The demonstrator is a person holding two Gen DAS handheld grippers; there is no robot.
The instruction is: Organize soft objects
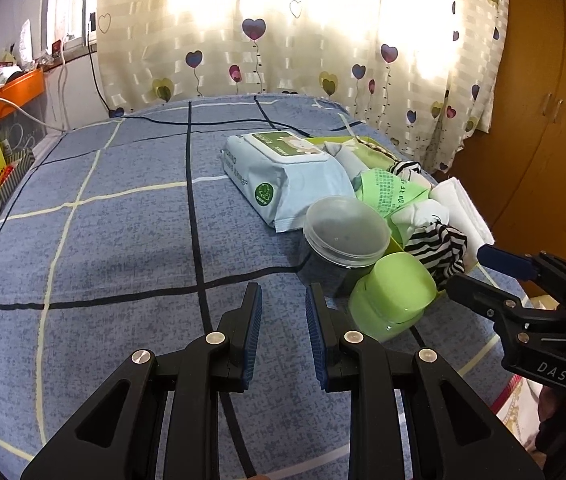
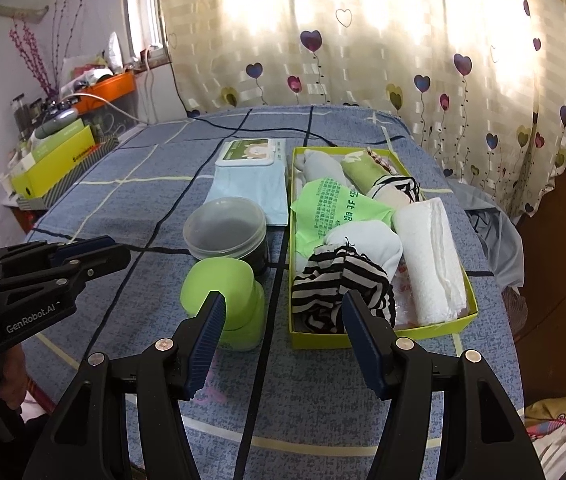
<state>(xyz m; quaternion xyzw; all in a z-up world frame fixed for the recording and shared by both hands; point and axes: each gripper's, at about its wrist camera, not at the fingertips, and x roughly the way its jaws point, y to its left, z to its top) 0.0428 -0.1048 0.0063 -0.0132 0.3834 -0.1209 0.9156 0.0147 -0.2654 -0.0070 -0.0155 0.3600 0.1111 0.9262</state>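
Observation:
A yellow-green box (image 2: 379, 334) on the blue checked bedspread holds soft things: a black-and-white striped cloth (image 2: 339, 280) at its near end, a white sock (image 2: 371, 242), a rolled white towel (image 2: 431, 256), a green plastic bag (image 2: 339, 204) and a green sock (image 2: 363, 168). My right gripper (image 2: 283, 304) hovers open just in front of the box's near left corner, with nothing between its fingers. My left gripper (image 1: 283, 296) is open over bare bedspread, left of the jars, and holds nothing. The striped cloth (image 1: 439, 248) and my right gripper (image 1: 467, 267) show at the right of the left wrist view.
A green jar (image 2: 223, 292), a clear-lidded dark jar (image 2: 225, 228) and a wet-wipes pack (image 2: 251, 176) lie left of the box. My left gripper (image 2: 119, 248) reaches in from the left. A black cable (image 1: 203, 122) crosses the far bedspread. A wardrobe (image 1: 543, 120) stands right, a cluttered shelf (image 2: 63, 140) left.

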